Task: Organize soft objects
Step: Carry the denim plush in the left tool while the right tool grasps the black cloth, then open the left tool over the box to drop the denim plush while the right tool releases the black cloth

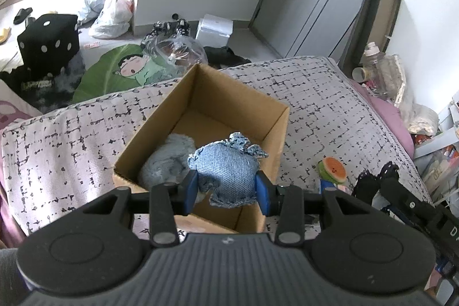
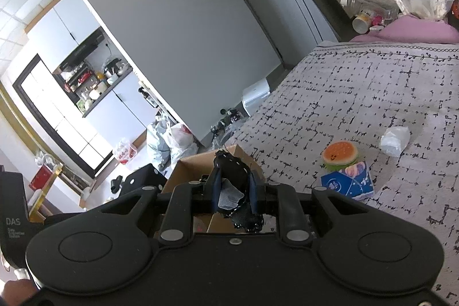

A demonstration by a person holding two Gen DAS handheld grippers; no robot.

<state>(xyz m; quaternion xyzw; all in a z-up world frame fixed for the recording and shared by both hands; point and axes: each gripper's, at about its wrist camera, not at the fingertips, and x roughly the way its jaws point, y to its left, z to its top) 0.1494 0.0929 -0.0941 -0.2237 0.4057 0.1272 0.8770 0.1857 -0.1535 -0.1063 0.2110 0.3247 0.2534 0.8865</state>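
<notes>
My left gripper (image 1: 228, 188) is shut on a blue denim soft toy (image 1: 226, 171) and holds it above the near part of an open cardboard box (image 1: 218, 93) on the bed. A grey fluffy plush (image 1: 166, 159) lies inside the box. My right gripper (image 2: 233, 189) is shut on a black soft toy with white stitching (image 2: 232, 171), held over the box's edge (image 2: 189, 162). The right gripper and its black toy also show in the left wrist view (image 1: 373, 179). A burger-shaped plush (image 2: 340, 152) lies on the bed; it also shows in the left wrist view (image 1: 332, 168).
The bed has a white cover with black marks (image 2: 358, 93). A blue tissue pack (image 2: 348, 184) and a crumpled white wrapper (image 2: 394, 139) lie near the burger plush. Bags, a black dice cushion (image 1: 48, 44) and a green cushion (image 1: 114, 70) crowd the floor beyond the bed.
</notes>
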